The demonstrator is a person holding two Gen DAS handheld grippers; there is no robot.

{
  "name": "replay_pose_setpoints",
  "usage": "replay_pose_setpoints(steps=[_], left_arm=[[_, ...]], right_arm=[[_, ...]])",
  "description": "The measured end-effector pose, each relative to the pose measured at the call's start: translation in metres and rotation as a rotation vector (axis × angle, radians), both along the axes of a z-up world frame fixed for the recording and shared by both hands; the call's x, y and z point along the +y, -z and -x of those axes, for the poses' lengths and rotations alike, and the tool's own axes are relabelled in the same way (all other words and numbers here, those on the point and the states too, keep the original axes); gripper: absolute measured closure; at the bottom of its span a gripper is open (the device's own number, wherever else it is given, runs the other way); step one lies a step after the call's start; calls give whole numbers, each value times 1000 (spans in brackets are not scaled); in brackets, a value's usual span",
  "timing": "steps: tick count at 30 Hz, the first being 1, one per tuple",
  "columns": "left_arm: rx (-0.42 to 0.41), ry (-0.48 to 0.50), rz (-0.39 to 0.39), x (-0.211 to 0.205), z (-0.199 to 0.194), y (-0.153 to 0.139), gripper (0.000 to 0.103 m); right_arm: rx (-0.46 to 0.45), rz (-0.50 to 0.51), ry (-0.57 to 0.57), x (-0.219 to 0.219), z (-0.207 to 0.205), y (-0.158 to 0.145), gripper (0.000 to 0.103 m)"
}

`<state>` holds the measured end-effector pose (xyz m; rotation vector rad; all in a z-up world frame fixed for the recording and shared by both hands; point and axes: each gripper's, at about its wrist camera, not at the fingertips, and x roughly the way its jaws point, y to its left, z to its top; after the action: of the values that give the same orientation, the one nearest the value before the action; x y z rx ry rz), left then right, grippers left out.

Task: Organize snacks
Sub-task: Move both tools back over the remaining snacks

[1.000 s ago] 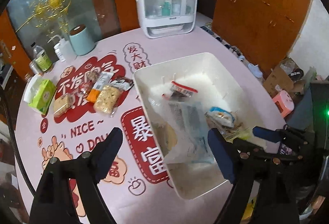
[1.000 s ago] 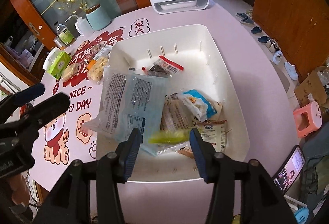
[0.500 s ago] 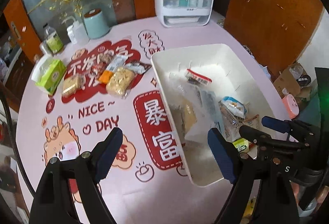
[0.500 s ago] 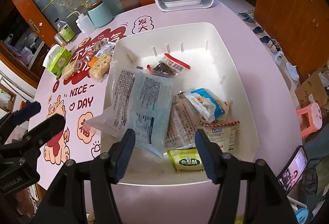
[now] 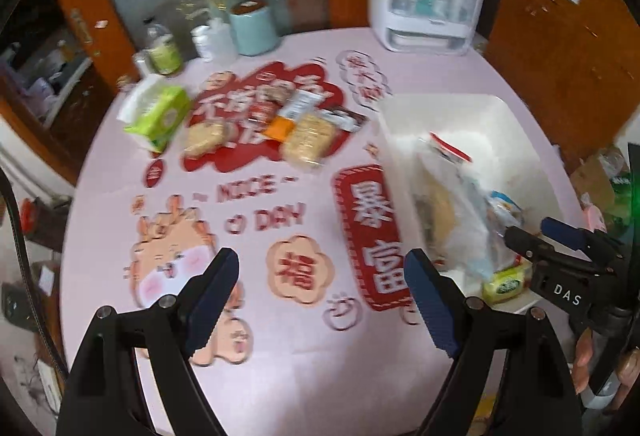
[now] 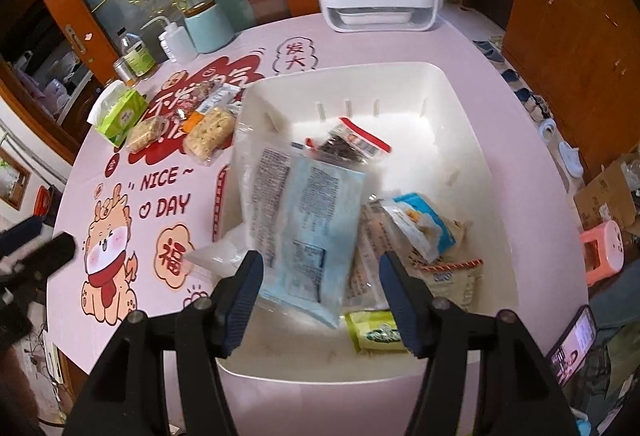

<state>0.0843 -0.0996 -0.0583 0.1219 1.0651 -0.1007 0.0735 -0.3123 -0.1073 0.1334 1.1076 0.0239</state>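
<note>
Crinkly, light, slippery snacks (image 5: 304,140) lie left of the bin (image 6: 472,140); pinch one by its sealed edge. Left gripper (image 5: 320,300) and right gripper (image 6: 320,292) gape, empty.

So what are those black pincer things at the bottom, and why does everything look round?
They are two grabbers that a person holds, one in each hand. Each carries a wide-eyed camera, which bends the picture round. One picture looks past the left grabber, the other past the right grabber. Both are open and hold nothing. On the pink table stands a white bin with snack bags inside, like the big blue bag. More snacks wait on the table beside it.
</note>
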Motion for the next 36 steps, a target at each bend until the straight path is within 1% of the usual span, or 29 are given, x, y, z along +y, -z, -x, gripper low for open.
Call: replay_pose_setpoints(steps=[5,8,11,14,16,19,21,23,27,29,31,32,33,34,36], left_arm=[[-64,-87,-48,48,-10,-36,19],[-100,-100,-86,71,-24,-58,19],[-158,-93,-154,93,-41,-80,19],[-216,-50,-215,108,-62,-99,16],[-250,-25,-247,117,-82,-107,13],[-258,8,-259,128,-116,-107,13],[-247,30,-249,132,-135,-102,13],[-236,72,-245,137,-161,-90,13],[-178,148,-236,143,-200,-50,13],[-128,196,-243,144,-219,-18,13],[-94,232,-272,143,-232,12,13],[-65,262,-288,143,-241,33,13],[-50,274,-293,142,-244,44,13],[-18,298,-296,143,-252,62,13],[17,320,-298,144,-259,84,13]], right_arm=[[-55,26,-49,19,-11,-21,42],[-89,60,-71,30,-22,-37,42],[-144,117,-96,46,-36,-61,42],[-183,134,-129,62,-55,-81,42],[-193,128,-142,75,-74,-95,42],[-205,119,-140,92,-98,-108,42],[-209,146,-117,105,-116,-111,42],[-186,149,-104,121,-140,-107,42],[-99,167,-70,146,-178,-77,42],[-52,185,-56,159,-196,-52,42],[3,192,-38,169,-209,-24,42],[31,186,-28,173,-215,-9,42],[53,185,-17,176,-219,4,42],[71,183,-7,178,-222,14,42],[114,167,15,182,-227,37,42]])
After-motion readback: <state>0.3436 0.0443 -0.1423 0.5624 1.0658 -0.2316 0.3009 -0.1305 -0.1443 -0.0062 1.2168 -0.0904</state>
